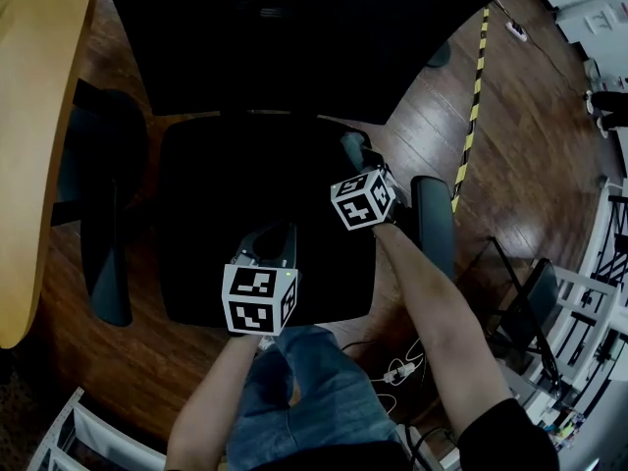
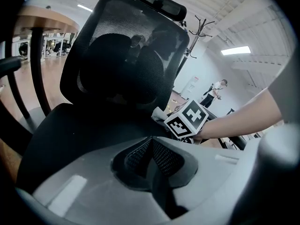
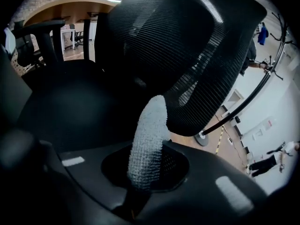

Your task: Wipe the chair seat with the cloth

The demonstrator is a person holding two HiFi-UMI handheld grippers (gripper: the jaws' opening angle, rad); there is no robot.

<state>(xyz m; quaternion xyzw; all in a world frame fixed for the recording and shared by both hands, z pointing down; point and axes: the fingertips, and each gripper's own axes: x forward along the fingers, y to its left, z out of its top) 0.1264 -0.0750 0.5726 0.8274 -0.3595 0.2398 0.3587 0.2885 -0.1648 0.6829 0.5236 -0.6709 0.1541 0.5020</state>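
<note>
I am holding the cloth (image 3: pixel 147 135) clamped in the right gripper's (image 3: pixel 139 187) jaws at the chair seat's (image 1: pixel 226 214) right rear corner, ready to drag it across, while parking the left gripper (image 2: pixel 152 172), jaws together and empty, over the front edge, clear of the wiping path.

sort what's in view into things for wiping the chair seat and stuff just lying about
For the job: chair seat, cloth, right hand-held gripper clamped on it.
Lying about: wooden table, floor cables, striped tape.
</note>
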